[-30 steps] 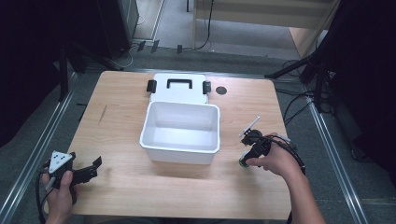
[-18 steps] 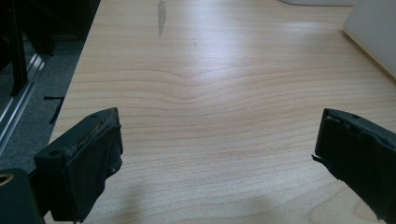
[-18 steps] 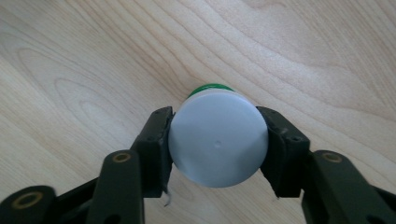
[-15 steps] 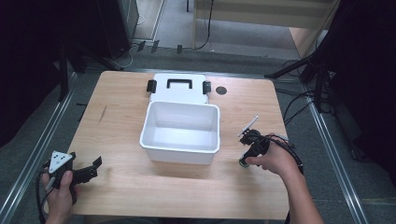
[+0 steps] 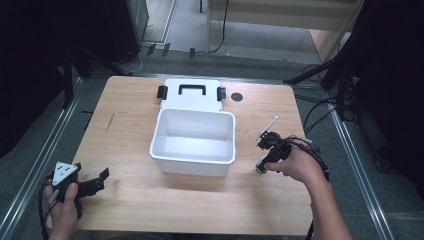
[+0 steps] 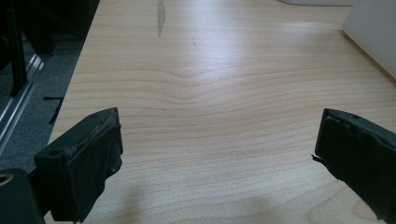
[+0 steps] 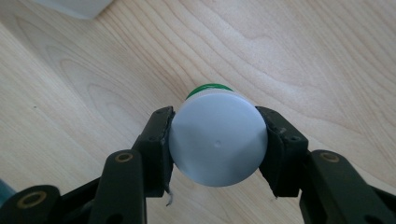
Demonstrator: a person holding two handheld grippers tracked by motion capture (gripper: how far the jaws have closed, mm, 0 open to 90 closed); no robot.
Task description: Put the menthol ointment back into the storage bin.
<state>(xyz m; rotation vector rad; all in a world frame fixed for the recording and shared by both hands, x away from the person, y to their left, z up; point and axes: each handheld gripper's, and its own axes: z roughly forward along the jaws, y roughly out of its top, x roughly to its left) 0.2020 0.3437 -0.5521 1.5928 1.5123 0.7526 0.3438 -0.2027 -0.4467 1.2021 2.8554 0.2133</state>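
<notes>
A small bottle with a white cap (image 7: 217, 139) and a green body stands on the wooden table (image 5: 200, 200), right of the white bin (image 5: 193, 139). My right gripper (image 7: 217, 144) is shut on that cap, one jaw pressed against each side. In the high view the right gripper (image 5: 263, 161) points down at the bottle (image 5: 260, 169) near the bin's right side. My left gripper (image 5: 100, 180) rests at the table's front left corner, open, with bare wood between its jaws (image 6: 210, 140).
The bin's white lid (image 5: 191, 95) with a black handle and two black latches lies flat behind the bin. A dark round hole (image 5: 237, 97) sits in the table beside the lid. Metal rails and cables run along the floor on both sides.
The right hand has shifted slightly toward the front of the table with the bottle. The left gripper has not moved.
</notes>
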